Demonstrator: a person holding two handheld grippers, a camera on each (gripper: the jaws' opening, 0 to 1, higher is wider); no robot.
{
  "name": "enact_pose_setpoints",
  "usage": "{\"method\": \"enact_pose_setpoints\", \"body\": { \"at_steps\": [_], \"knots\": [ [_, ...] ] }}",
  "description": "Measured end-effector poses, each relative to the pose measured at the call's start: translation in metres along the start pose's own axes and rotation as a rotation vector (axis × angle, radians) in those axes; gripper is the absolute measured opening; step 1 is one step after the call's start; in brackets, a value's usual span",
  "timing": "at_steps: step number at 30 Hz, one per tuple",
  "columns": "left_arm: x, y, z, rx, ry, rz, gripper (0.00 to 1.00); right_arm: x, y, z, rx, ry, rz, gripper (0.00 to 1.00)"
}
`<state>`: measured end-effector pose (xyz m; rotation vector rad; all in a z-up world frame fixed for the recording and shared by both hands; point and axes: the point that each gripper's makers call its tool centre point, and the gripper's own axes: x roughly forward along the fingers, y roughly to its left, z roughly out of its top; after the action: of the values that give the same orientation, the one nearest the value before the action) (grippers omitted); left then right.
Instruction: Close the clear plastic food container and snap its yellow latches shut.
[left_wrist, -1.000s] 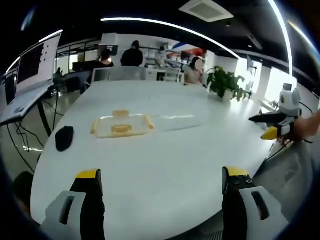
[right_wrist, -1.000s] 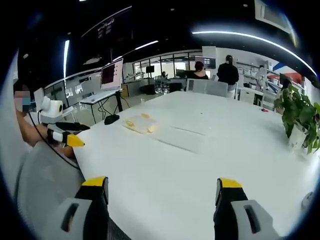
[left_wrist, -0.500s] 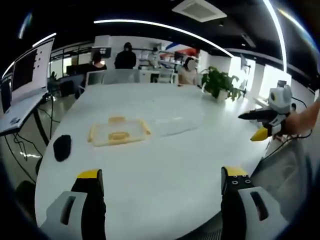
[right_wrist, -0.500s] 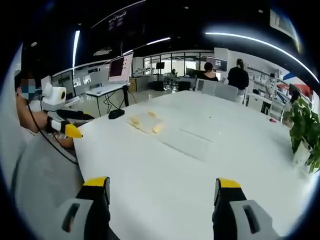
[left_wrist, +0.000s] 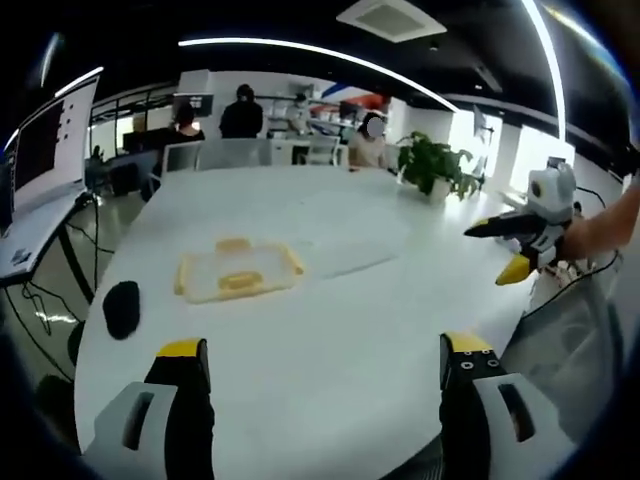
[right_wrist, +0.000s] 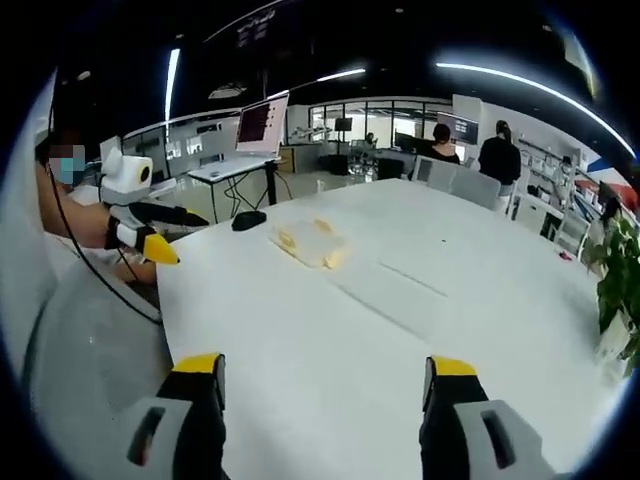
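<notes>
The clear plastic container (left_wrist: 238, 272) with yellow latches lies on the white table (left_wrist: 330, 330), far ahead of my left gripper (left_wrist: 322, 362), whose jaws stand wide apart with nothing between them. A flat clear lid (left_wrist: 350, 252) rests just right of it. My right gripper (left_wrist: 498, 248) hangs off the table's right edge, held by a hand. In the right gripper view the container (right_wrist: 310, 243) sits far ahead to the left, with the lid (right_wrist: 395, 290) nearer. My right gripper (right_wrist: 325, 367) is open and holds nothing. The left gripper (right_wrist: 172, 234) shows at the left.
A black mouse-like object (left_wrist: 122, 305) lies near the table's left edge, also black (right_wrist: 248, 219) beyond the container. A potted plant (left_wrist: 432, 165) stands at the far right of the table. Desks, monitors (right_wrist: 264, 121) and seated people fill the background.
Both views have shifted a little with the hands. The container and lid lie where they were. Both grippers stay open.
</notes>
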<state>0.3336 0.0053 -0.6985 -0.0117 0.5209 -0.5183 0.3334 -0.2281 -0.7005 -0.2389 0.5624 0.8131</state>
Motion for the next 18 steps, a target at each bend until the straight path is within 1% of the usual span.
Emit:
{"method": "enact_pose_setpoints", "body": {
  "at_steps": [9, 12, 18],
  "knots": [
    [0.001, 0.014, 0.003, 0.007, 0.014, -0.014, 0.93, 0.014, 0.004, 0.012, -0.041, 0.010, 0.041, 0.79],
    [0.002, 0.020, 0.002, 0.012, 0.023, -0.014, 0.93, 0.019, 0.005, 0.016, -0.063, 0.017, 0.058, 0.78],
    [0.004, 0.027, 0.001, 0.019, 0.041, -0.030, 0.92, 0.030, 0.006, 0.022, -0.101, 0.039, 0.082, 0.78]
  ]
}}
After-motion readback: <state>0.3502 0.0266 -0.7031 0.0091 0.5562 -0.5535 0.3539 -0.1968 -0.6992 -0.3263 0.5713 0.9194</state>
